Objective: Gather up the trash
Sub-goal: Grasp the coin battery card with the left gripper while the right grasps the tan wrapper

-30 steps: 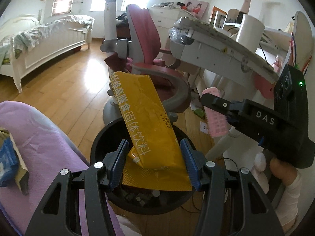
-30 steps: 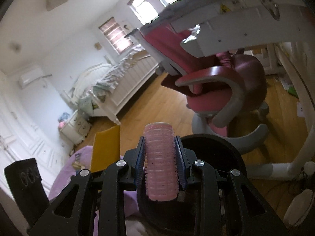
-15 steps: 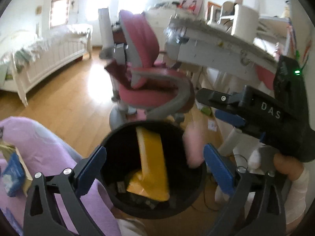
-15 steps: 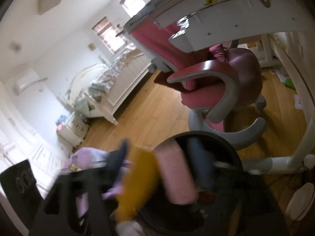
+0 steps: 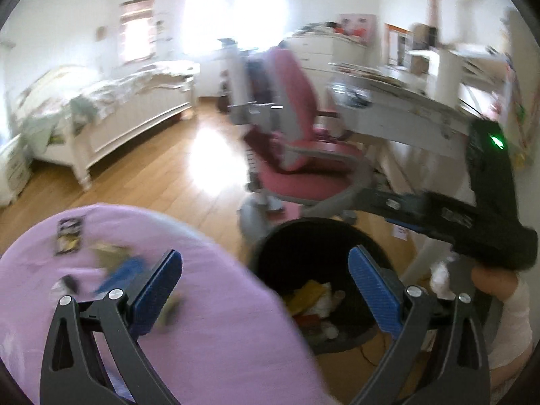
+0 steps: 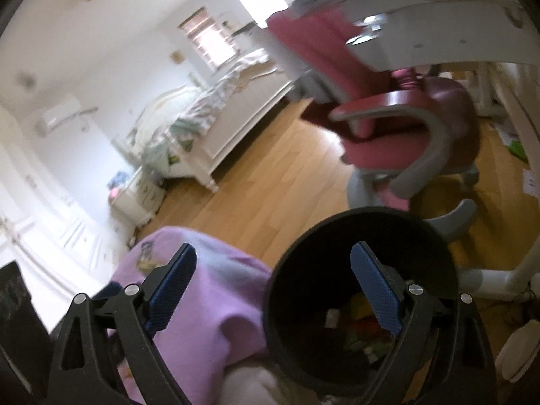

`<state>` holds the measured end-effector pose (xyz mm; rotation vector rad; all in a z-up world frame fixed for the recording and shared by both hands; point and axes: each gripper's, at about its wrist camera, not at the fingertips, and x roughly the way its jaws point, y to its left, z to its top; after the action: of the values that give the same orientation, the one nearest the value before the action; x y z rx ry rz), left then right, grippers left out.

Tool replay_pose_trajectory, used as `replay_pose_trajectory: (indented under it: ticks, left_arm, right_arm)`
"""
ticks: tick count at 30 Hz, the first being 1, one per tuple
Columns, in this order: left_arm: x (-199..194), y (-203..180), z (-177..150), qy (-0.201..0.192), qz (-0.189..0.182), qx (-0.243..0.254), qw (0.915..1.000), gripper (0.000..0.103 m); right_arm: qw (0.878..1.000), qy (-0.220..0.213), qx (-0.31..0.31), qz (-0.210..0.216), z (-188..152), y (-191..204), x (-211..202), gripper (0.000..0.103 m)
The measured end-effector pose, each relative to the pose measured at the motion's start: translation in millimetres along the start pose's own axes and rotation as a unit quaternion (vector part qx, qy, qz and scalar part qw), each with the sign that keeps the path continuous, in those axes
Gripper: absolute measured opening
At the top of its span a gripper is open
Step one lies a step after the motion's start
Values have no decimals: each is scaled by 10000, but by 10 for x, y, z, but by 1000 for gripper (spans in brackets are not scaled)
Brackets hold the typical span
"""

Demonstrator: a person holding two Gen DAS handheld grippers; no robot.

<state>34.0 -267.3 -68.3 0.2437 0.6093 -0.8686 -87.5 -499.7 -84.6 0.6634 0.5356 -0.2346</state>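
The left hand-held gripper (image 5: pixel 265 287) is seen with its 2 blue-padded jaws spread wide apart and nothing between them. The right hand-held gripper (image 6: pixel 273 287) is likewise spread wide and empty.

A black round trash bin (image 5: pixel 270 253) stands on the wooden floor (image 5: pixel 162 175), just beside the right edge of a surface covered with a purple cloth (image 5: pixel 209 320). Inside the bin, a yellow packet (image 5: pixel 305 295) is seen lying among other pale and dark scraps; the rest of the contents are too blurred to be told apart. In the right wrist view the same bin (image 6: pixel 438 253) is seen from above, with its dark interior holding small mixed pieces.

On the purple cloth, near its far left corner, a small dark wrapper (image 5: pixel 69 241) is lying. Closer to the middle, a blue packet (image 5: pixel 121 271) and a brownish scrap (image 5: pixel 109 251) are lying together, blurred by motion.

In the left wrist view the right hand-held gripper (image 5: pixel 398 217) is seen above the bin's far right rim, held by a hand (image 5: pixel 494 281).

Behind the bin, a pink chair (image 5: pixel 297 155) stands on the floor, with a white bed (image 5: pixel 101 111) well apart to the left.
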Motion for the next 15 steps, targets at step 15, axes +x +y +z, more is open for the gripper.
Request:
replay_pose_trajectory:
  ticks: [15]
  left_arm:
    - [363, 2237, 76, 708, 1582, -1133, 9783, 98]
  right_arm:
    - [9698, 1196, -1875, 998, -346, 1513, 814, 91]
